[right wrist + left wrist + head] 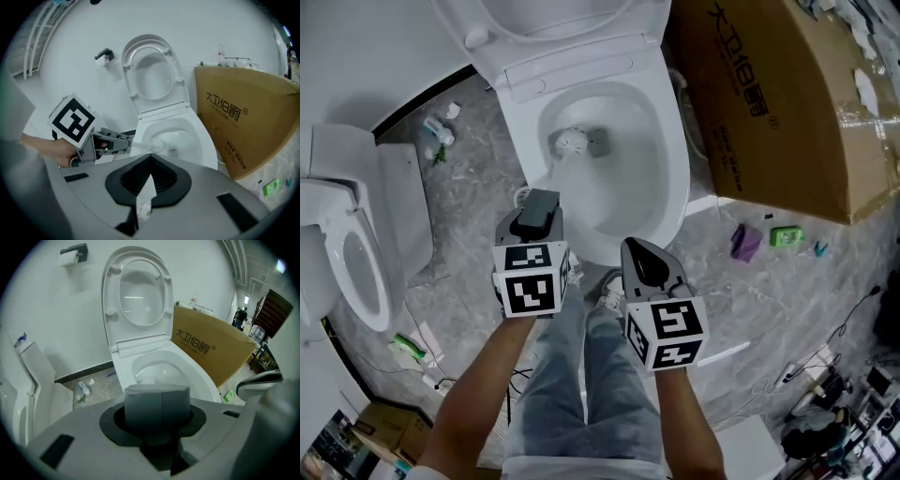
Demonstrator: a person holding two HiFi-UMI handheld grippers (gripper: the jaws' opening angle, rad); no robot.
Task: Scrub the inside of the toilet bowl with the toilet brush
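Observation:
A white toilet stands open, lid [562,19] up, its bowl [661,150] in the middle of the head view. The toilet brush has its white bristle head [572,142] down inside the bowl near the drain. My left gripper [538,204] is shut on the brush's grey handle [157,401], which fills the space between its jaws in the left gripper view. In the right gripper view the brush head [157,145] shows in the bowl [197,140], reaching out from the left gripper [96,143]. My right gripper [639,255] hangs over the bowl's front rim, shut and holding nothing.
A large cardboard box [778,103] stands close on the toilet's right. A second toilet [356,244] is at the left. Litter lies on the grey floor: a bottle [438,131], a purple scrap [746,242], a green item [786,236]. The person's legs [581,375] are below.

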